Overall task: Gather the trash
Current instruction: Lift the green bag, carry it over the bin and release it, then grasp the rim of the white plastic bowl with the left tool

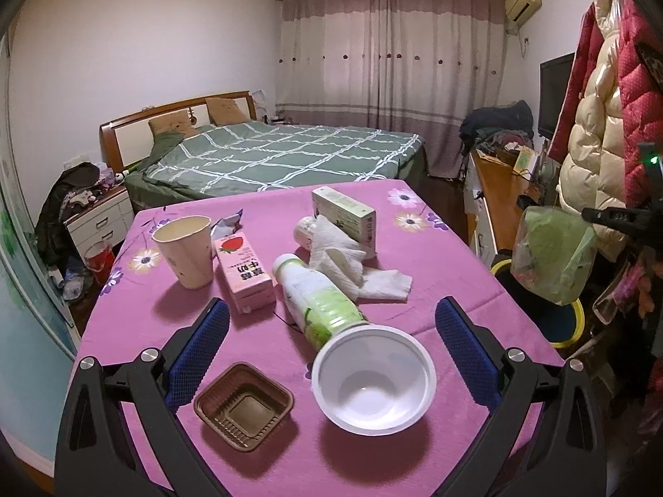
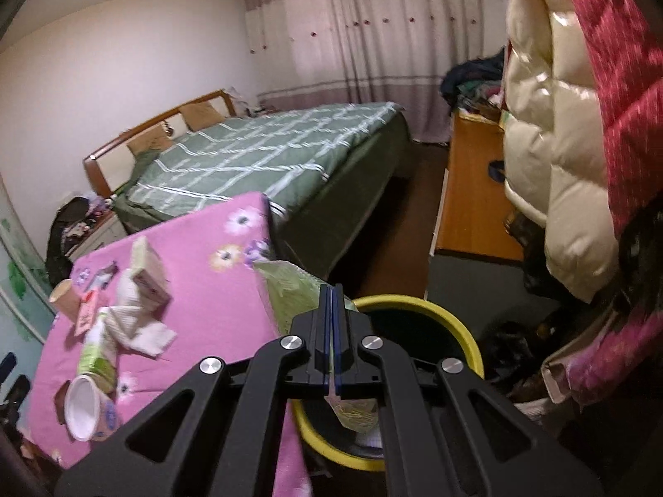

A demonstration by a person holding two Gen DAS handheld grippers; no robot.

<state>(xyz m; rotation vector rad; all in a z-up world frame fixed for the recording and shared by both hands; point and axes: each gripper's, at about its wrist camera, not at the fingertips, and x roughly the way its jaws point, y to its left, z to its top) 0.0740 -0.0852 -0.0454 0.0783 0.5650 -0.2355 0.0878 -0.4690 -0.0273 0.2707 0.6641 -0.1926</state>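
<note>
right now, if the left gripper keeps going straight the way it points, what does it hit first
Likely the white bowl, lying between the open left gripper fingers; the green-labelled bottle lies just beyond. Depth is uncertain.

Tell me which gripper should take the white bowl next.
Left. The left gripper hangs open right over the white bowl, while the right gripper is shut on a green plastic bag above the yellow-rimmed bin.

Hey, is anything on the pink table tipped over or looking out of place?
Yes. The green-and-white bottle lies on its side mid-table, its base against the tilted white bowl. Crumpled paper towels sprawl beside it.
</note>
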